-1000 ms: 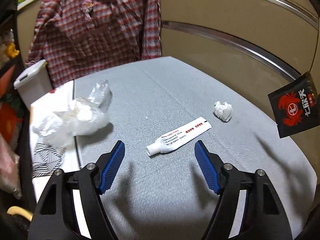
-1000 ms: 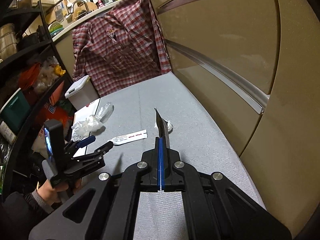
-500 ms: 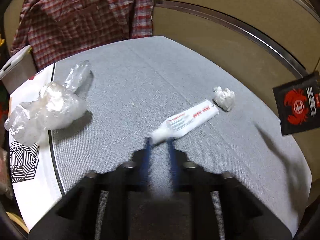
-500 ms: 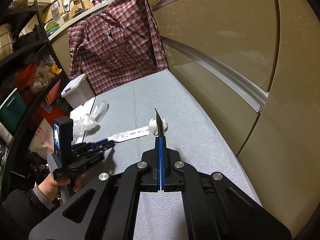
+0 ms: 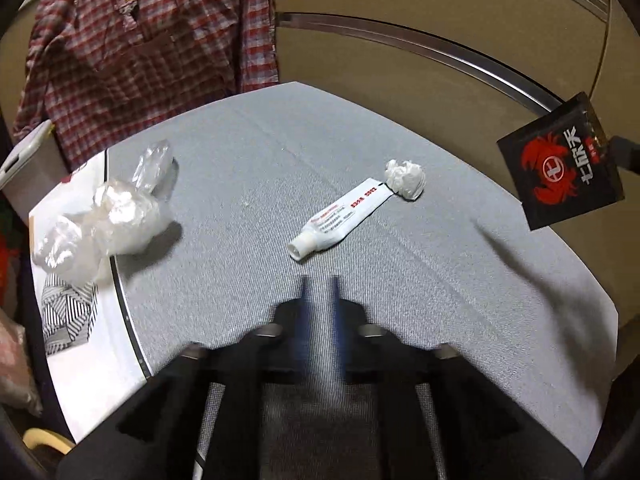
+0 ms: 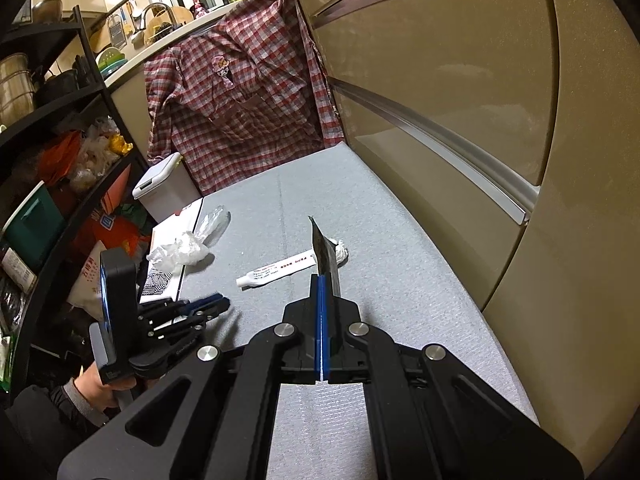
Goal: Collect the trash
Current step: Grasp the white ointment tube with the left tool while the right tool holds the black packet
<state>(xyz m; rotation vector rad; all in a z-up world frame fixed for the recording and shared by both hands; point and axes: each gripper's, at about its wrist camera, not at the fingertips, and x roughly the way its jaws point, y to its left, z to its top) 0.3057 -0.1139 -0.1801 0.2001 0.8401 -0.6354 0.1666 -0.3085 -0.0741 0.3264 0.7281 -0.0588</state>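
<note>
Grey table top (image 5: 248, 184) in mid-frame, trash scattered across it. White tube (image 5: 340, 218) lying diagonally at centre of the left wrist view, cap end toward the lens, far end touching a crumpled white paper wad (image 5: 405, 179). Clear plastic bag (image 5: 116, 208) bunched at the left, straddling the table's edge.

Left gripper (image 5: 320, 300) at lower centre, blurred, jaws just been opening again, now a narrow gap with nothing between them. Tube clear of the fingertips, just beyond them, flat on the cloth and not held. Looks like a missed grab.

Right gripper (image 6: 322, 320) clamped tight on a black snack wrapper (image 5: 560, 168), held in the air at the right edge of the left view, seen edge-on above the blue pads in the right view.

Step in hand, by the look of it: picking up the tube. Wrapper already collected, tube, wad and bag yet to go.

Next move calls for wider jaws, a short reach forward, and pads straddling the tube across its width near the cap. Thin, flat, slippery: likely to skate on the cloth unless the tips come right down to the surface.
</note>
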